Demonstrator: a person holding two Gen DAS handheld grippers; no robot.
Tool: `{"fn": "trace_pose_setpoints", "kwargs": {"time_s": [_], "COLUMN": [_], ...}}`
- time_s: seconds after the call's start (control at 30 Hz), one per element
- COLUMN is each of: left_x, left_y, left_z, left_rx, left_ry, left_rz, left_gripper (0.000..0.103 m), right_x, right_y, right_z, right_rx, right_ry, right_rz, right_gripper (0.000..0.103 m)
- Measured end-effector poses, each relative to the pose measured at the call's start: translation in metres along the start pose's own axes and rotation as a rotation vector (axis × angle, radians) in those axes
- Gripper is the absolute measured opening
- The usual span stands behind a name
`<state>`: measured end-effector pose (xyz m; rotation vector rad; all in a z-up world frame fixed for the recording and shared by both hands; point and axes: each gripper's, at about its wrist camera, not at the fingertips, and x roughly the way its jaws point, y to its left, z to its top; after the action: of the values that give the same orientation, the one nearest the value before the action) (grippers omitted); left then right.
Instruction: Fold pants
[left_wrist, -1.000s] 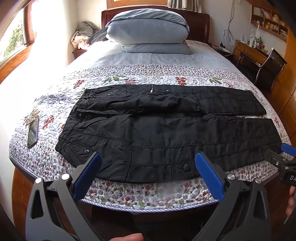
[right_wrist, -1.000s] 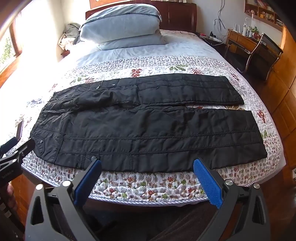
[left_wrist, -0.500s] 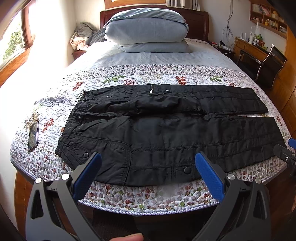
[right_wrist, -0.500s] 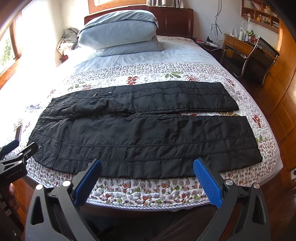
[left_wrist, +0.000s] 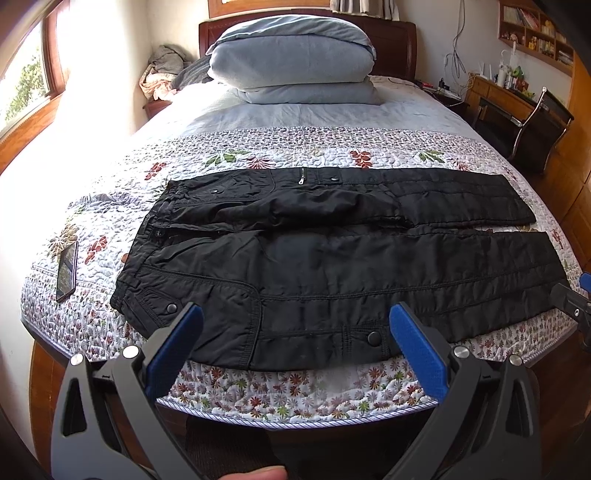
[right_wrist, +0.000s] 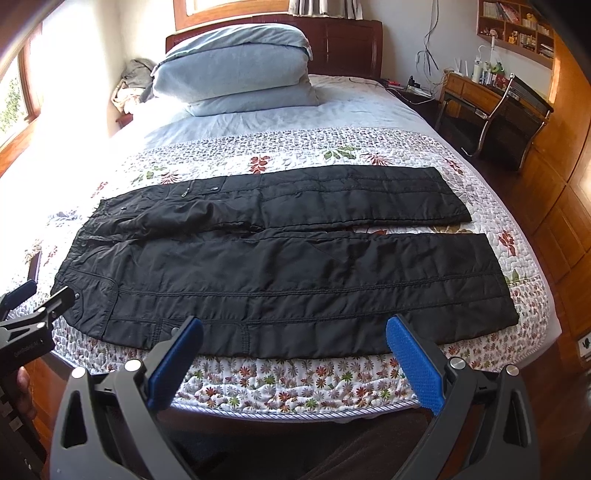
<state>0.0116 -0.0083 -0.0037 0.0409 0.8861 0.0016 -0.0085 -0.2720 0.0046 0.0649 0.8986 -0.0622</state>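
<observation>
Pants (left_wrist: 332, 266) flat beyond both parted jaws

Pants (left_wrist: 332, 258) flat across quilt (left_wrist: 258, 147), phone (left_wrist: 66, 271) left, pillows (left_wrist: 291, 70) behind.

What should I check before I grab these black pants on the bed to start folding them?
1. Left gripper open: ok, fingers spread wide, nothing between them.
2. Right gripper open: ok, also holding nothing.
3. Pants laid flat: ok, both legs side by side; some bunching near the waist.
4. Near edge reachable: ok, it lies by the quilt edge, just ahead of both grippers.
5. Phone clear of the fold: ok, apart from the waist.
6. Anything under the pants: cannot tell.
</observation>
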Motion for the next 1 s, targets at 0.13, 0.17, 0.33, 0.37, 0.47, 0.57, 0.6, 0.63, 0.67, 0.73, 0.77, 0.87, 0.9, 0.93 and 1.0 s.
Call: {"fn": "trace_pose_setpoints", "kwargs": {"time_s": [0.13,0.17,0.33,0.37,0.47,0.57,0.6,0.63,0.67,0.73,0.77,0.87,0.9,0.93,1.0], "left_x": [0.0002,0.0,0.0001,0.0001,-0.0013,-0.0021,-0.0025,-0.0029,-0.0032,-0.0036,-0.0037,-0.0031,-0.0028,-0.0027,-0.0027], "left_y": [0.0012,0.0012,0.0011,0.0015,0.0017,0.0019,0.0023,0.0026,0.0026,0.0025,0.0025,0.0029,0.0031,0.0032,0.0035], "left_z": [0.0004,0.0006,0.0009,0.0008,0.0006,0.001,0.0014,0.0024,0.0027,0.0034,0.0036,0.0037,0.0035,0.0036,0.0035], "left_rx": [-0.006,-0.006,-0.002,-0.001,0.001,0.002,0.001,0.001,0.001,0.002,0.002,0.0,0.0,0.0,0.001], "left_ry": [-0.001,-0.002,-0.003,-0.002,-0.006,-0.009,-0.01,-0.011,-0.013,-0.015,-0.016,-0.012,-0.012,-0.012,-0.013], "left_rz": [0.003,0.005,0.012,0.011,0.014,0.012,0.012,0.013,0.013,0.015,0.016,0.02,0.02,0.02,0.02], "left_gripper": [0.101,0.101,0.101,0.101,0.101,0.101,0.101,0.101,0.101,0.101,0.101,0.101,0.101,0.101,0.101], "right_x": [0.0002,0.0002,0.0018,0.0025,0.0035,0.0039,0.0041,0.0045,0.0047,0.0055,0.0058,0.0072,0.0075,0.0078,0.0081], "right_y": [0.001,0.001,0.0008,0.0006,0.0001,0.0006,0.0,0.0,0.0,0.0,0.0001,0.0002,-0.0001,-0.0004,-0.0011], "right_z": [-0.0002,-0.0003,-0.0003,-0.0004,-0.0008,-0.0009,-0.0008,-0.0009,-0.0009,-0.001,-0.001,-0.0013,-0.0015,-0.0018,-0.0021], "right_rx": [-0.002,-0.001,0.003,0.005,0.006,0.004,0.004,0.004,0.005,0.006,0.006,0.007,0.008,0.009,0.01], "right_ry": [-0.001,-0.001,0.007,0.009,0.012,0.015,0.015,0.016,0.017,0.018,0.019,0.023,0.024,0.024,0.025], "right_rz": [0.0,0.0,-0.002,-0.003,-0.003,-0.007,-0.008,-0.008,-0.008,-0.008,-0.008,-0.009,-0.008,-0.008,-0.01], "right_gripper": [0.1,0.1,0.1,0.1,0.1,0.1,0.1,0.1,0.1,0.1,0.1,0.1,0.1,0.1,0.1]}}
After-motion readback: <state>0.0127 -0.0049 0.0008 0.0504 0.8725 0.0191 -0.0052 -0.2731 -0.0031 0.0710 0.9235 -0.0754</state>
